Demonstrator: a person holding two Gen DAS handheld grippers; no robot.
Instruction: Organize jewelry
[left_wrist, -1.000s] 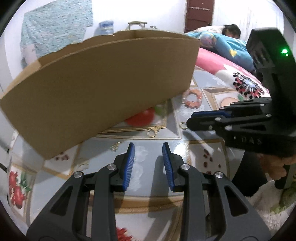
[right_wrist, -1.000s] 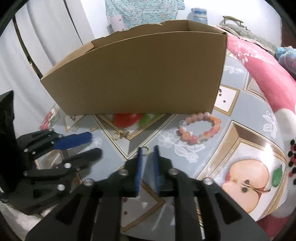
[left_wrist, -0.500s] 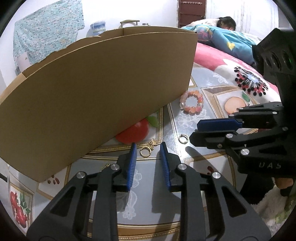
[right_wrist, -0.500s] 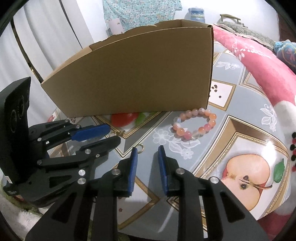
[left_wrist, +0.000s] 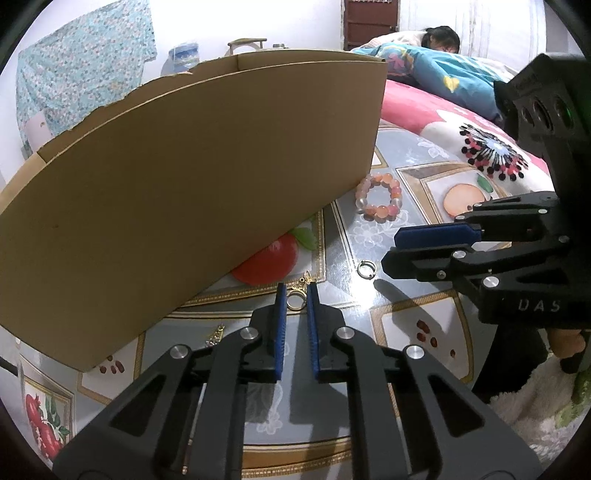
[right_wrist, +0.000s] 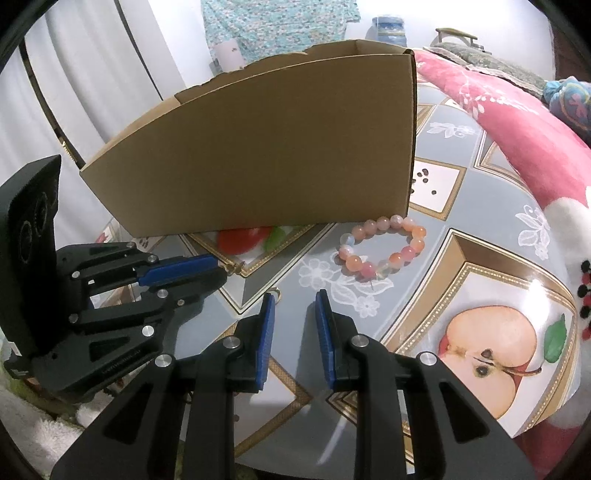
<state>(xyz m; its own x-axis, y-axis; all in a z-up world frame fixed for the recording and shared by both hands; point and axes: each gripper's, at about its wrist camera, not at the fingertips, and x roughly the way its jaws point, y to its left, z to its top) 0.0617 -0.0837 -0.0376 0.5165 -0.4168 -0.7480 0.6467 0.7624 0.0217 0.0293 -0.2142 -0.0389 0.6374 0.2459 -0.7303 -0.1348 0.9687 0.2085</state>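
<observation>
We are closing the left hand-held gripper (left_wrist: 295, 299) around a gold ring (left_wrist: 296, 300) at the box's (left_wrist: 192, 192) six o'clock. Our right hand-held gripper (right_wrist: 294, 306) is hovering slightly apart, empty. The bead bracelet (right_wrist: 382, 246) and small hoop (left_wrist: 365, 268) are still waiting on the counter (left_wrist: 413, 325).

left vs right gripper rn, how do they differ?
The left gripper straddles a gold ring and its jaws are closing on it; the right gripper is open, nothing between its pads. The left's gap is narrower than the right's. Both have blue pads and sit low over the tablecloth.
</observation>
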